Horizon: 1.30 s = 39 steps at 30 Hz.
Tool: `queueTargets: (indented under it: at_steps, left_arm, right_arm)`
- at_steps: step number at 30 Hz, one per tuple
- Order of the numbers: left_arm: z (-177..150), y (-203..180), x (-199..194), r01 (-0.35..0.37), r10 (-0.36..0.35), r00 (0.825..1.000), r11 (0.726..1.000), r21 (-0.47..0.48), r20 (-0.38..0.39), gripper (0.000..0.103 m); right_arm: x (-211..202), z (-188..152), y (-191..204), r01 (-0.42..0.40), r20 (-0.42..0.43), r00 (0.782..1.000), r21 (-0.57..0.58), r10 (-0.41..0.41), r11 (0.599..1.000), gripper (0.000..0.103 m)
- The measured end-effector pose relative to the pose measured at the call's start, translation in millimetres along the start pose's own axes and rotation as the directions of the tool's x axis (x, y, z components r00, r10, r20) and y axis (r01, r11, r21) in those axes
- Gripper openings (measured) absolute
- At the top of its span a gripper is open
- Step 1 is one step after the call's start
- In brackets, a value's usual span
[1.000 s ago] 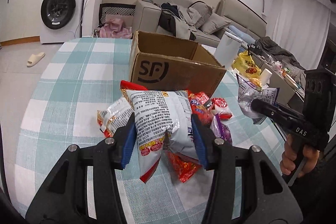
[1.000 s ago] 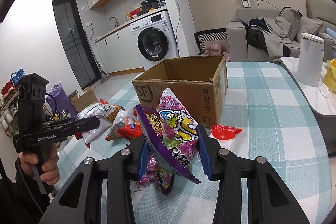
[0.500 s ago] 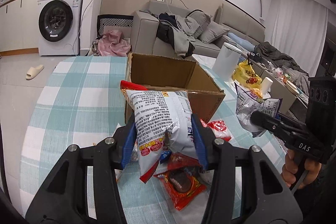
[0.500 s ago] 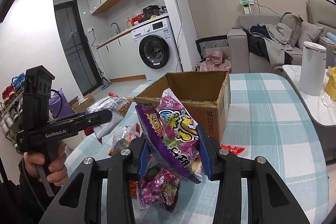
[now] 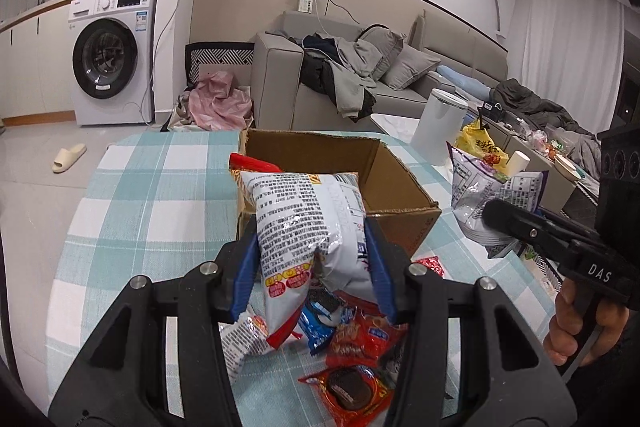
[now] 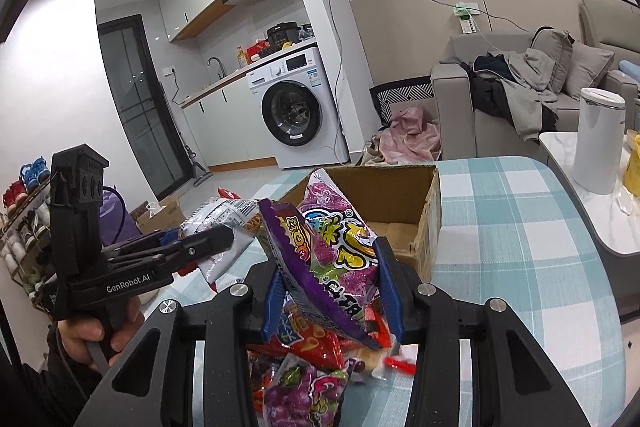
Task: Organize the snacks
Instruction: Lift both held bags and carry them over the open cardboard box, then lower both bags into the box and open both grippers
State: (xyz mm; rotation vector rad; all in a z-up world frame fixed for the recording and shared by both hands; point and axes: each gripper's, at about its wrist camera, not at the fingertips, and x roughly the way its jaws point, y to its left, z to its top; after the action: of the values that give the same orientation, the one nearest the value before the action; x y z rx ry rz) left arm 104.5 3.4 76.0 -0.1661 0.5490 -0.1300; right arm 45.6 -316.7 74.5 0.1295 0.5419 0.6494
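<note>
**Both tools carrying a bag toward the box**

Left tool (image 5: 312,267) is clamped on a white chip bag (image 5: 308,227), blue pads squeezing its lower half so the puffy top stands upright and clear of the pile. The bag is off the bench and in line with the near wall of the cardboard box (image 5: 400,187); whether it has cleared the rim I cannot tell. Gripping low probably leaves the bulk free to drop in first.

Right tool (image 6: 328,287) is closed on a purple candy bag (image 6: 336,251), pinched across the middle and tilted, top corner leaning toward the open box (image 6: 404,203). It is likewise held up in the air, near the box's front corner.

Below both tools, loose snacks (image 5: 352,359) lie heaped on the checked bench (image 5: 132,211): red packets, a blue cookie pack, another purple bag (image 6: 304,395). The box looks nearly empty inside, so sorting seems early.

Judging by the poses, both bags are headed into the box; the risk is the two tools crowding the same opening.
</note>
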Motion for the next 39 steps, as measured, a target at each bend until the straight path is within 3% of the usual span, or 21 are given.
queueTargets:
  at_steps: [39]
  left_arm:
    - [43, 8, 98, -0.048, 0.05, 0.998, 0.997, 0.065, -0.031, 0.046]
  right_arm:
    - [75, 34, -30, 0.003, -0.069, 0.998, 0.07, 0.002, 0.998, 0.042]
